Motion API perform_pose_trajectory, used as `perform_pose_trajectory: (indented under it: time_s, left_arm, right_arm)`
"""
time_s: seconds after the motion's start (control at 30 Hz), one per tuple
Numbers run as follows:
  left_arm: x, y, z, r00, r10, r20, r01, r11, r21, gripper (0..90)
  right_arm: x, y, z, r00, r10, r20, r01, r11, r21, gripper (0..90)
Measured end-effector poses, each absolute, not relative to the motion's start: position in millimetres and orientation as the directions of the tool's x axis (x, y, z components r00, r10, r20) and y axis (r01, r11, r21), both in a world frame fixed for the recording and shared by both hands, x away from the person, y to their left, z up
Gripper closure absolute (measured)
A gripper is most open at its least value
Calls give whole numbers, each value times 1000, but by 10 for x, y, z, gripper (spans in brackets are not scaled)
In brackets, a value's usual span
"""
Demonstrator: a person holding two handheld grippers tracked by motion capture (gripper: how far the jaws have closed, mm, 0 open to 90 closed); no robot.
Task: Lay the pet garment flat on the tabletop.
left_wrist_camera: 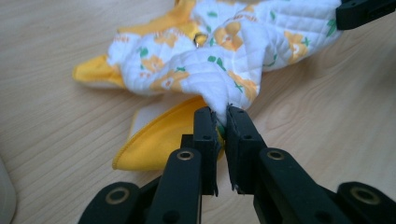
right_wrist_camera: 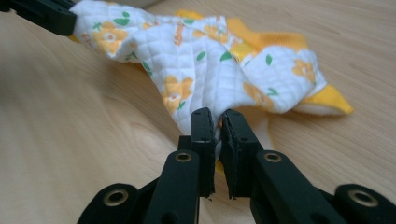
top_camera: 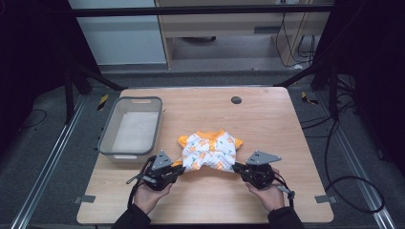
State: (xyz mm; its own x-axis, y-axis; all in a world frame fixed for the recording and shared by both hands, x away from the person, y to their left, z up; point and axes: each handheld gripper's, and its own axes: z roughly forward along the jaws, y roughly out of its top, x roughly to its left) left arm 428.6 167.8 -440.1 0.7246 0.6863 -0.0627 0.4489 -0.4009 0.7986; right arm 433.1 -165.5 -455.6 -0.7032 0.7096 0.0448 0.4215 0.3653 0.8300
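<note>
Wood table [top_camera: 267, 119], unlabelled floral garment [top_camera: 211, 149]

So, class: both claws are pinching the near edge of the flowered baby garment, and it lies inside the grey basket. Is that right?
Not quite. Both the left claw and the right claw do pinch the garment, but it lies on the wooden table, beside the grey basket, not inside it. The high view shows this.

Both grippers black: left gripper [top_camera: 177, 171], right gripper [top_camera: 239, 168]. Each topped by a grey three-cornered plate with small holes; black cable trails back. Jaws flat, matte black, brass-ringed screw holes at pivots. Person wears dark sleeves [top_camera: 130, 218].
</note>
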Motion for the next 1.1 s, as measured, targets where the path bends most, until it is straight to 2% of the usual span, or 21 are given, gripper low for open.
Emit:
perform_pose_trajectory:
  time_s: [0.23, 0.37, 0.43, 0.5, 0.53, 0.63, 0.8, 0.83, 1.03, 1.07, 1.1]
  left_arm:
    - [4192, 1727, -4148, 739, 669, -85, 435, -375, 819, 829]
    - [4345, 1672, -4123, 704, 705, -79, 466, -376, 801, 824]
    - [4556, 1609, -4224, 673, 735, -89, 510, -373, 775, 817]
    - [4631, 1588, -4271, 659, 746, -95, 527, -368, 766, 816]
    - [4714, 1569, -4332, 643, 759, -108, 547, -355, 758, 815]
    - [4882, 1533, -4502, 608, 784, -126, 589, -339, 733, 811]
    - [4948, 1522, -4630, 594, 793, -131, 615, -343, 710, 785]
    - [4948, 1522, -4630, 594, 793, -131, 615, -343, 710, 771]
    - [4840, 1581, -4555, 626, 775, -82, 546, -362, 756, 521]
    - [4804, 1618, -4524, 638, 767, -72, 526, -365, 768, 521]
    - [4779, 1642, -4506, 644, 762, -69, 518, -369, 772, 481]
  right_arm:
    - [4205, -1797, -4281, -723, 679, 130, 423, 286, 860, 844]
    - [4315, -1806, -4209, -696, 696, 178, 460, 241, 855, 841]
    - [4517, -1748, -4327, -652, 737, 179, 515, 258, 817, 839]
    - [4591, -1730, -4391, -635, 753, 172, 528, 260, 808, 839]
    - [4745, -1704, -4543, -598, 784, 166, 558, 258, 789, 841]
    - [4875, -1679, -4707, -568, 810, 146, 585, 273, 764, 845]
    - [4937, -1628, -4859, -556, 824, 108, 579, 290, 762, 839]
    - [4937, -1628, -4859, -556, 824, 108, 579, 290, 762, 839]
    - [4886, -1615, -4806, -564, 823, 62, 538, 309, 784, 744]
    - [4862, -1636, -4762, -571, 819, 54, 520, 310, 796, 725]
    - [4824, -1668, -4702, -576, 816, 50, 498, 302, 813, 704]
